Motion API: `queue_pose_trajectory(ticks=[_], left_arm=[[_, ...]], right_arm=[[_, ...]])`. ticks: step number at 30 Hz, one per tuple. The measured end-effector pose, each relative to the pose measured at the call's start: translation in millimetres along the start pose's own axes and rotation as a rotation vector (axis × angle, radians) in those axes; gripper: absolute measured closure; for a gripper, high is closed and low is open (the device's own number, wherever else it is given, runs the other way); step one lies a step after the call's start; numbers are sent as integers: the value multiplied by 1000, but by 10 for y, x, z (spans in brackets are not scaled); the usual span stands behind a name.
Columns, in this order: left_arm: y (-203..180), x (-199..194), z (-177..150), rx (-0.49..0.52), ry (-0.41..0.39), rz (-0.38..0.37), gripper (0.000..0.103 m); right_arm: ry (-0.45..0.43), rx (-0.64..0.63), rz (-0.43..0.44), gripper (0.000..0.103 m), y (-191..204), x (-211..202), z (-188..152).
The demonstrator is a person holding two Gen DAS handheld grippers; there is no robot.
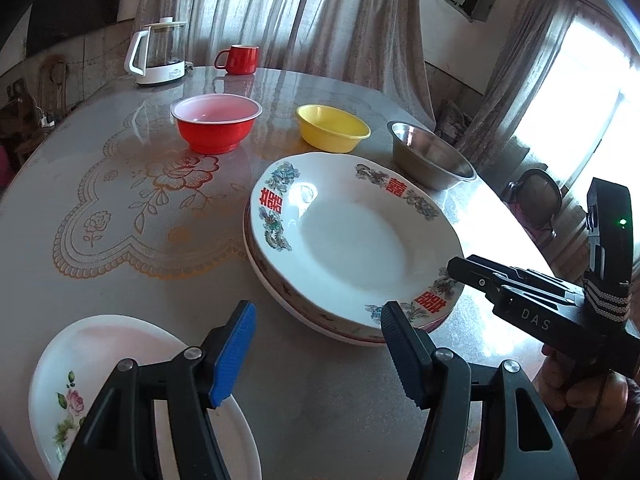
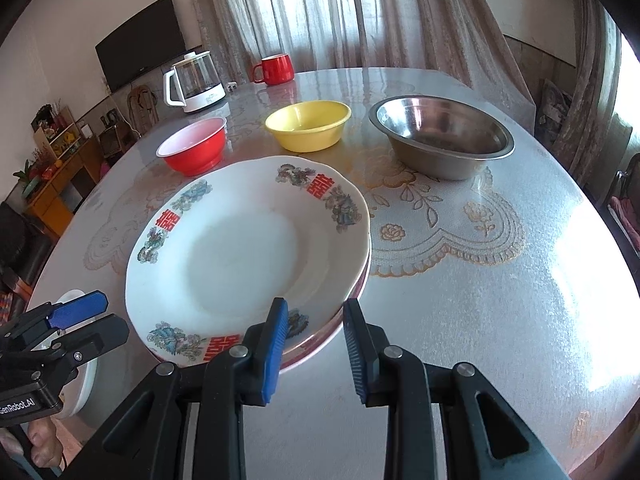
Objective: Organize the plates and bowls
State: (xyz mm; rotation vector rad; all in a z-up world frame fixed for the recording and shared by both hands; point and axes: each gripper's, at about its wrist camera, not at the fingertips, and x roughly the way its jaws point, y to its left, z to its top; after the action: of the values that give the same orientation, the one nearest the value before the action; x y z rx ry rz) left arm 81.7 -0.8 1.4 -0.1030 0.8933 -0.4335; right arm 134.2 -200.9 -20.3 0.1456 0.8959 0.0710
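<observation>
A stack of white plates [image 1: 352,240] [image 2: 248,256] with red characters and dragon patterns lies mid-table. Beside it, at the near left, is a small white plate [image 1: 100,356] [image 2: 88,380] with a pink flower. My left gripper [image 1: 318,354] [image 2: 92,320] hovers open between the two, with only table between its blue pads. My right gripper [image 2: 316,344] [image 1: 456,270] stands at the stack's near right rim, its jaws a narrow gap apart and pressing on nothing. Behind the plates sit a red bowl [image 1: 216,128] [image 2: 192,148], a yellow bowl [image 1: 332,126] [image 2: 308,124] and a steel bowl [image 1: 428,156] [image 2: 440,136].
A glass kettle [image 1: 158,54] [image 2: 196,80] and a red mug [image 1: 238,59] [image 2: 276,68] stand at the far edge of the round table [image 1: 340,400] [image 2: 480,320], which has a lace-pattern cover. A person's hand [image 1: 576,392] holds the right gripper. Curtains hang behind.
</observation>
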Motion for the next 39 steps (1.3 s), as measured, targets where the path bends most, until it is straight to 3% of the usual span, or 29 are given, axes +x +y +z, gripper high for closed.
queue_pose_trajectory(ticks=[8, 17, 25, 30, 35, 39], left_arm=[[113, -63, -34, -36, 1, 21, 38], [242, -208, -74, -58, -25, 36, 36], [669, -493, -104, -171, -74, 58, 36], [969, -700, -192, -211, -110, 107, 36], [1291, -857, -347, -271, -121, 161, 36], [1504, -960, -547, -308, -128, 143, 37]], right_arm=[[-62, 8, 11, 75, 39, -170, -5], [-113, -23, 174, 73, 230, -339, -25], [-63, -142, 410, 69, 727, -361, -128], [21, -189, 545, 69, 1049, -244, -246], [114, -182, 632, 69, 1253, -58, -377], [171, -164, 661, 69, 1338, 90, -445]])
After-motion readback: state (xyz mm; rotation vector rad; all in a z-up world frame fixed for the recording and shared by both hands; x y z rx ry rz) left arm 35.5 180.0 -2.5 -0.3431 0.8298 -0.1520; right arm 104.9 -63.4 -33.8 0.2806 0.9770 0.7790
